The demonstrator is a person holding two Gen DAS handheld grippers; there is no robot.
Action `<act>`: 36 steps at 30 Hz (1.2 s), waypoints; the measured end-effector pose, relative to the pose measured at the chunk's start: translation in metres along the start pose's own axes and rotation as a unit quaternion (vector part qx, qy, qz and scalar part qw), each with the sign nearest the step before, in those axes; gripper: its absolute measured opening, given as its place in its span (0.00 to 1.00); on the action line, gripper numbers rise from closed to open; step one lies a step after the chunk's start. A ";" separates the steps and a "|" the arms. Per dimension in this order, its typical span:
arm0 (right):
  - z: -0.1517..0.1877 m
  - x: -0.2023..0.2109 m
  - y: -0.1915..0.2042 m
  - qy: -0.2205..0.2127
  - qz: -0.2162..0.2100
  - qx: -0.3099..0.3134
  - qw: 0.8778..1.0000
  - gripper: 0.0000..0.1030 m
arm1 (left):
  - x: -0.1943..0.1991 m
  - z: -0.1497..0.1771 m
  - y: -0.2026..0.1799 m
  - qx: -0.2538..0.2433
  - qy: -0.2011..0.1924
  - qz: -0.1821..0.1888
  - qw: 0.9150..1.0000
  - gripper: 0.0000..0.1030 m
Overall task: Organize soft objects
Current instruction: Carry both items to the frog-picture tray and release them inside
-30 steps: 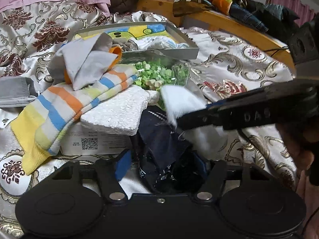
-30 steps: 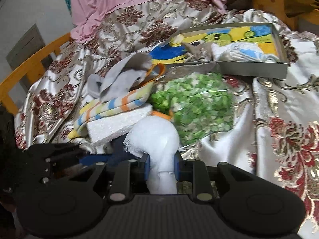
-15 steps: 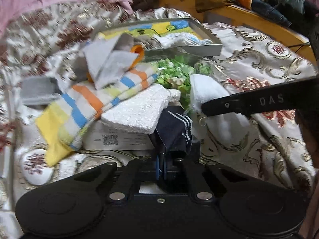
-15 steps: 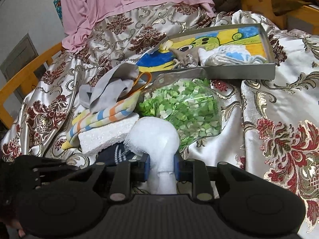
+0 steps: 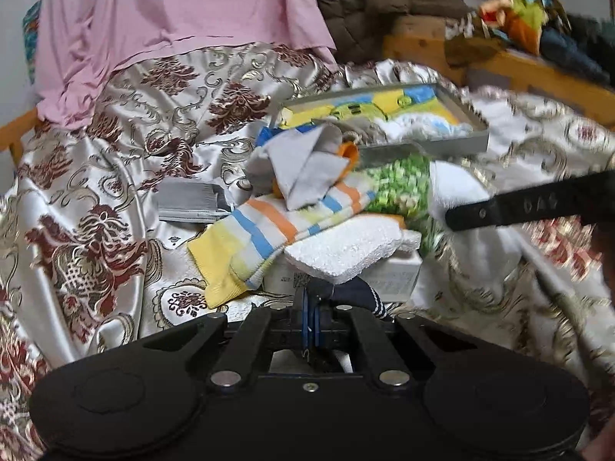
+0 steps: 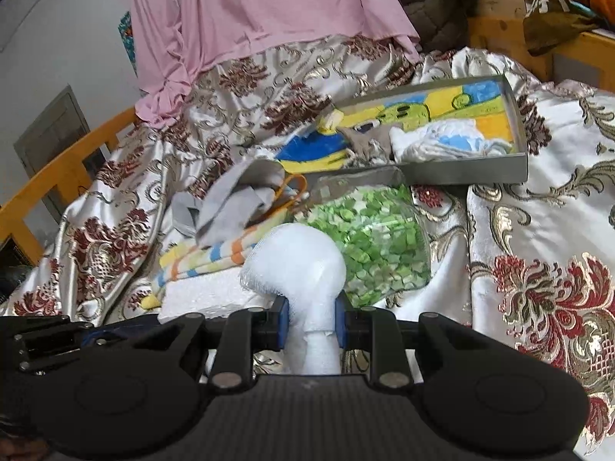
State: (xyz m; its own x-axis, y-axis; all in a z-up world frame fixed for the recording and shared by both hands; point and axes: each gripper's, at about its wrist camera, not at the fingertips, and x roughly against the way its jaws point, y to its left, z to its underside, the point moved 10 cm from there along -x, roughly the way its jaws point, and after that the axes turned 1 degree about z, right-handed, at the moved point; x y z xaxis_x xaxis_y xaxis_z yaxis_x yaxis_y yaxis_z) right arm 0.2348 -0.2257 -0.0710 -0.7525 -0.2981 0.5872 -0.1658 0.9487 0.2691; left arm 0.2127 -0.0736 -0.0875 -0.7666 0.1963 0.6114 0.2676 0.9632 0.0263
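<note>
White gauzy cloth bundle [image 6: 303, 269] is pinched mid-length in the right tool [image 6: 310, 324], jaws partly closed around it. The left tool [image 5: 312, 320] is clamped fully shut on a navy sock with white stripes [image 5: 365, 299], probably to clear the pile toward the grey tray with cartoon lining [image 6: 469, 171].

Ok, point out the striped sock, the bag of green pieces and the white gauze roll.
striped sock [image 5: 276, 226]: left wrist view, on its orange and blue bands.
bag of green pieces [image 6: 376, 238]: right wrist view, mid bag.
white gauze roll [image 6: 303, 257]: right wrist view, on its rounded top.
</note>
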 end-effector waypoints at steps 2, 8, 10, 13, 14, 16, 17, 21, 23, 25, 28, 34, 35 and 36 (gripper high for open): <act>-0.003 0.006 0.002 -0.010 -0.005 0.000 1.000 0.26 | 0.009 -0.006 0.001 0.013 -0.008 0.001 1.000 0.02; -0.016 0.025 0.001 -0.051 -0.007 -0.009 0.999 0.26 | 0.031 -0.034 -0.007 0.029 -0.047 0.013 0.998 0.02; -0.023 0.031 -0.002 -0.069 -0.003 -0.012 0.998 0.26 | 0.036 -0.050 -0.011 0.033 -0.066 0.025 0.997 0.02; -0.035 0.038 -0.011 -0.093 0.007 -0.017 0.995 0.26 | 0.036 -0.077 -0.020 0.038 -0.088 0.039 0.995 0.02; -0.039 0.040 -0.013 -0.103 0.012 -0.018 0.995 0.26 | 0.034 -0.086 -0.023 0.038 -0.095 0.042 0.994 0.02; -0.049 0.042 -0.020 -0.121 0.020 -0.018 0.992 0.26 | 0.028 -0.105 -0.030 0.036 -0.108 0.048 0.992 0.02; -0.055 0.043 -0.023 -0.130 0.022 -0.021 0.991 0.26 | 0.025 -0.114 -0.033 0.035 -0.114 0.052 0.992 0.02; -0.079 0.039 -0.039 -0.172 0.028 -0.028 0.984 0.26 | 0.001 -0.148 -0.043 0.034 -0.131 0.061 0.989 0.03; -0.092 0.034 -0.048 -0.190 0.031 -0.030 0.981 0.26 | -0.013 -0.161 -0.047 0.036 -0.134 0.062 0.988 0.03; -0.104 0.025 -0.057 -0.203 0.029 -0.038 0.978 0.26 | -0.029 -0.176 -0.051 0.041 -0.137 0.065 0.988 0.03; -0.119 0.011 -0.071 -0.215 0.036 -0.040 0.975 0.26 | -0.053 -0.198 -0.056 0.041 -0.143 0.063 0.987 0.03; -0.145 -0.022 -0.104 -0.217 0.056 -0.057 0.973 0.28 | -0.109 -0.231 -0.063 0.055 -0.143 0.060 0.986 0.04; -0.148 -0.028 -0.110 -0.214 0.054 -0.064 0.973 0.28 | -0.121 -0.236 -0.064 0.059 -0.140 0.060 0.987 0.04; -0.150 -0.033 -0.115 -0.213 0.054 -0.070 0.973 0.28 | -0.130 -0.238 -0.064 0.062 -0.137 0.059 0.987 0.04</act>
State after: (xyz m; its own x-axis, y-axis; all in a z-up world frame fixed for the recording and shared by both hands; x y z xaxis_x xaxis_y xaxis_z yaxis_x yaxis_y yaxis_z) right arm 0.3741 -0.3408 -0.0071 -0.9613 -0.0991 0.2569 -0.0055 0.9398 0.3417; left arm 0.4339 -0.2049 0.0192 -0.8681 0.3337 0.3676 0.3033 0.9426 -0.1395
